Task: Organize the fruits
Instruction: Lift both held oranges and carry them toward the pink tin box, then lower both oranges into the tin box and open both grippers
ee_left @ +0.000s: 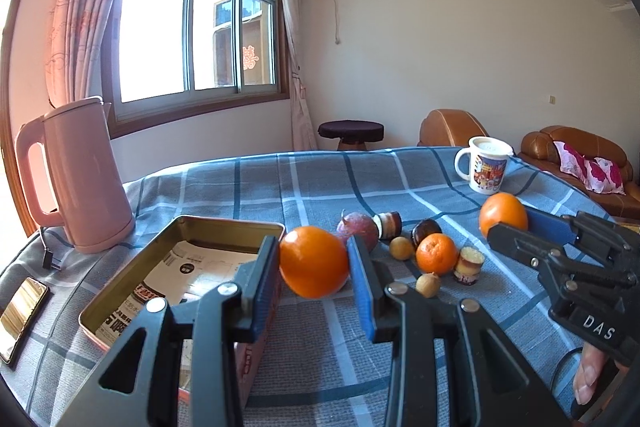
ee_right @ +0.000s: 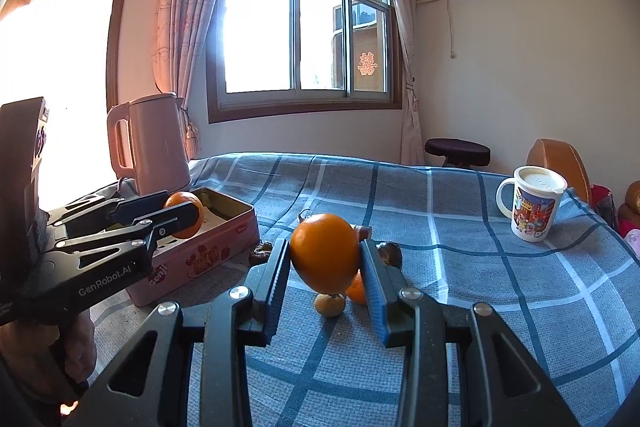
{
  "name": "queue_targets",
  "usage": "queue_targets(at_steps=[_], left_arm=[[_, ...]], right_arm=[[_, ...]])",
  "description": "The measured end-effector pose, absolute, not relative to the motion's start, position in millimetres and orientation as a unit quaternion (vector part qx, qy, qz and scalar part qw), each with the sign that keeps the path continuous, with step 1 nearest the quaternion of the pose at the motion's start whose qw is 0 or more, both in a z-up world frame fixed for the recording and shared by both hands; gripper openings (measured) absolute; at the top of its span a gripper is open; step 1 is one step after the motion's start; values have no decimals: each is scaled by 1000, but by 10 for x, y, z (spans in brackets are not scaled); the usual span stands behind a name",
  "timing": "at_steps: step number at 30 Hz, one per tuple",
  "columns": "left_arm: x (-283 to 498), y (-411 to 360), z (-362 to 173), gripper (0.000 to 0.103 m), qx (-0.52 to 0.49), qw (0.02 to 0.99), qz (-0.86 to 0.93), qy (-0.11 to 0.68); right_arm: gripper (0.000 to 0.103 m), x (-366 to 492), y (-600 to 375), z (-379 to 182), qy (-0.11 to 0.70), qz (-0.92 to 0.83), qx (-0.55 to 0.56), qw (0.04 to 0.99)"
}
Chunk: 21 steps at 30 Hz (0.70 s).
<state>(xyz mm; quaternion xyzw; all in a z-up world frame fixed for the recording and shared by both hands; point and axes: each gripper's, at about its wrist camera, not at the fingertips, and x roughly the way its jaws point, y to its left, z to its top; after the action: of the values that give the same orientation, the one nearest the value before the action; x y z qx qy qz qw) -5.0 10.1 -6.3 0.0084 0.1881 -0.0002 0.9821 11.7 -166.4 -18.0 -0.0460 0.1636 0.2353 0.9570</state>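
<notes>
My left gripper (ee_left: 314,263) is shut on an orange (ee_left: 313,261) and holds it in the air beside the open pink tin box (ee_left: 132,281). In the right wrist view the left gripper (ee_right: 182,213) holds that orange (ee_right: 188,213) over the tin (ee_right: 236,223). My right gripper (ee_right: 325,267) is shut on a second orange (ee_right: 325,253), lifted above the table; it shows at the right of the left wrist view (ee_left: 505,215). A small orange (ee_left: 436,253), a reddish fruit (ee_left: 360,225), dark round fruits (ee_left: 426,229), cut sugarcane pieces (ee_left: 469,265) and small longans (ee_left: 428,285) lie on the blue checked cloth.
A pink kettle (ee_left: 86,179) stands at the back left beside the tin. A phone (ee_left: 22,315) lies at the left edge. A lidded printed mug (ee_left: 486,165) stands at the back right. A stool (ee_left: 351,131) and brown sofas (ee_left: 576,151) are beyond the table.
</notes>
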Motion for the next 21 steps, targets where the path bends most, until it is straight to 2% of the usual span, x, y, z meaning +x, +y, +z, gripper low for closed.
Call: queue_targets(at_steps=[21], left_arm=[[92, 752, -139, 37, -13, 972, 58, 229]], right_arm=[[38, 475, -972, -16, 192, 302, -67, 932]])
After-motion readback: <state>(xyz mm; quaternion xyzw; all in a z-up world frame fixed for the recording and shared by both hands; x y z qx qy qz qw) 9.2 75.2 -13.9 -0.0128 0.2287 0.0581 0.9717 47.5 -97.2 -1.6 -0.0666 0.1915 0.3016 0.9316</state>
